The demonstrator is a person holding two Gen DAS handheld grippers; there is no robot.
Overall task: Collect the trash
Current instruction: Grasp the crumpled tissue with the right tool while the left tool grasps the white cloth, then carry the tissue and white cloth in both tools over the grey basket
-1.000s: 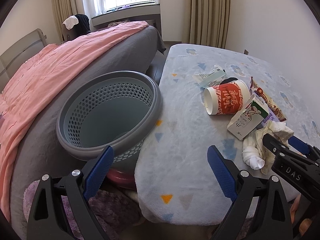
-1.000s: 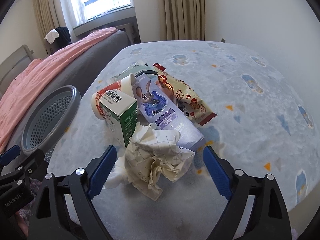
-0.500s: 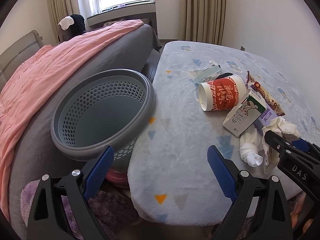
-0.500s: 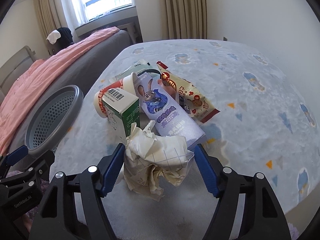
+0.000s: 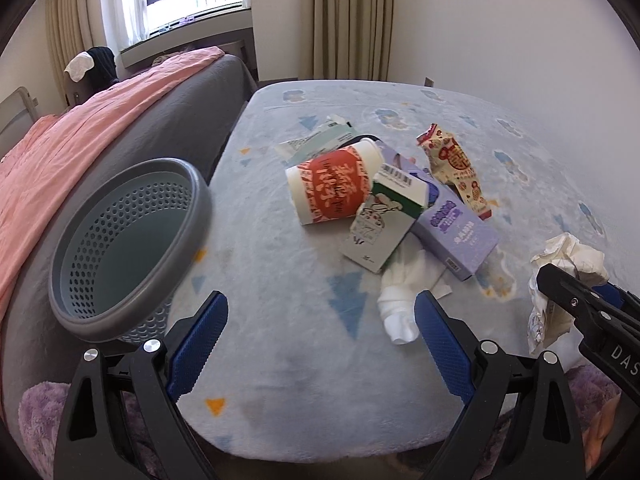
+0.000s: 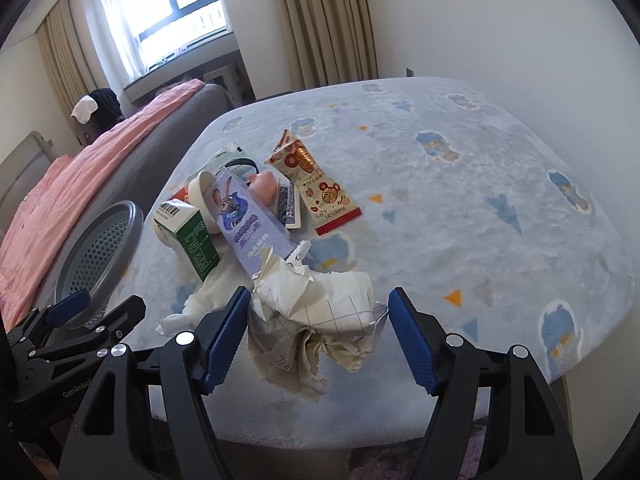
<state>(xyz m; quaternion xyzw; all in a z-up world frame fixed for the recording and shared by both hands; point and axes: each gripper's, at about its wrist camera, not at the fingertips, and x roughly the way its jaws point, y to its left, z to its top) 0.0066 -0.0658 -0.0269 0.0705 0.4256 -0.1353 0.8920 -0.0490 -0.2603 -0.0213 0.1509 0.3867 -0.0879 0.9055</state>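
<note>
In the right wrist view, the right hand-held gripper (image 6: 314, 334) sat at the bottom centre of the frame, its blue pads partly closed on a crumpled paper wrapper (image 6: 316, 312). The left pad pressed the paper's side, while the right pad met only its thin edge. The wad hung between the fingers, above the near edge of the counter (image 6: 460, 208), which was covered in a pale blue patterned cloth.

In the left wrist view, the left hand-held gripper (image 5: 320, 344) filled the bottom of the frame, jaws wide apart with nothing between them. A white crumpled tissue (image 5: 400, 300) lay on the cloth just beside its right pad.

Farther up, at the middle of the frame, the remaining trash lay in a loose heap: a green and white carton (image 5: 384, 220) leaned on a red and white paper cup (image 5: 332, 186) lying on its side, and a purple box (image 5: 452, 224) touched the carton's right side. A snack wrapper (image 5: 456, 170) lay just beyond, toward the upper right.

At the left of the frame, a grey perforated bin (image 5: 128, 248) stood against the counter's edge, empty as far as could be seen. Behind it, toward the upper left, stretched a bed (image 5: 80, 148) with a pink cover.
</note>
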